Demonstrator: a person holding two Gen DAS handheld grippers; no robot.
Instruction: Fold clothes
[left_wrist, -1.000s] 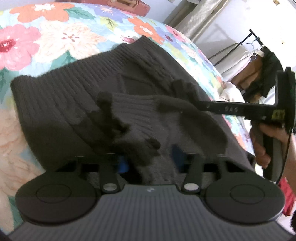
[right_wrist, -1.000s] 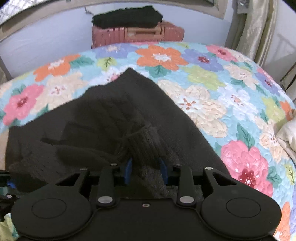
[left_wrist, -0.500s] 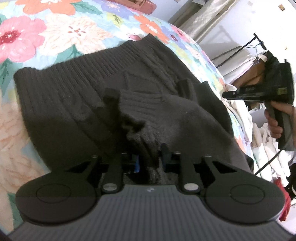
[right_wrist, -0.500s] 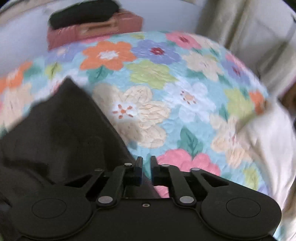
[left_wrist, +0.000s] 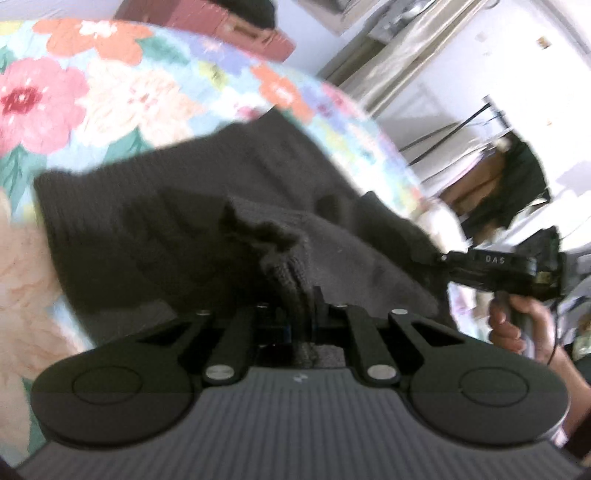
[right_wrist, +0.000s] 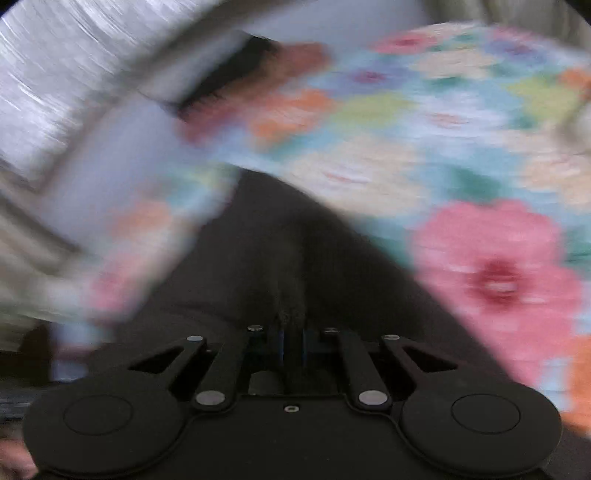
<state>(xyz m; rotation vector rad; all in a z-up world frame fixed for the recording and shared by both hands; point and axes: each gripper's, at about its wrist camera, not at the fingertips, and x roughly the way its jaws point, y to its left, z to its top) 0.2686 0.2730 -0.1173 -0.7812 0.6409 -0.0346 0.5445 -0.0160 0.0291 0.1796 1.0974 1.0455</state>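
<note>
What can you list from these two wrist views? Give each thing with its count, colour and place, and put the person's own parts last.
sweater: one, dark grey knit, spread on the bed.
floral bedspread: one, pink, orange and blue flowers, under the sweater.
suitcase: one, reddish, beyond the bed, with a dark item on top.
curtain: one, beige, back wall.
clothes rack: one, dark garments, far right.
left gripper: shut on sweater.
right gripper: shut on sweater.
right hand: on the gripper handle.
</note>
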